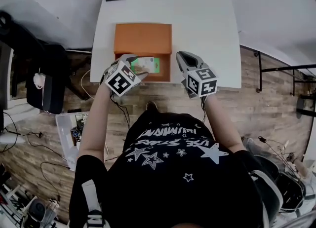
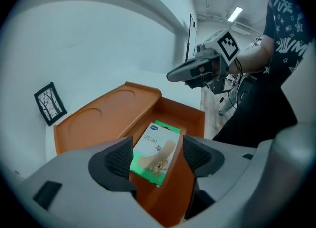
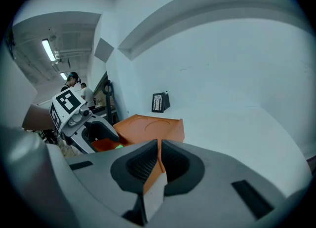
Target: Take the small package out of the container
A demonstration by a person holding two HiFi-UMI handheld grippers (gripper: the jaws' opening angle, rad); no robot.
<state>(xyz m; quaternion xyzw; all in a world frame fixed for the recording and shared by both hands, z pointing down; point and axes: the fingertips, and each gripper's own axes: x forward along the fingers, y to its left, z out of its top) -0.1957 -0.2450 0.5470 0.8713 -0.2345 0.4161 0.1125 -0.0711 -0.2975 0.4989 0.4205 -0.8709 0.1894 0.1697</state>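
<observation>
The right gripper [image 3: 159,160] has its jaws clenched on the container [image 2: 106,116] wall at 4 o'clock, bracing it on the tabletop [image 1: 207,29]. The left gripper [image 1: 138,66] hangs with its jaws released above the small package [image 2: 157,153], which lies inside at the 6 o'clock end, apparently lining up a pinch.

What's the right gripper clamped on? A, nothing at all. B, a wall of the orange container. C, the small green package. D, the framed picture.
B: the right gripper view shows the right gripper with its jaws pinching a thin orange wall of the container, while the package lies inside it.
</observation>
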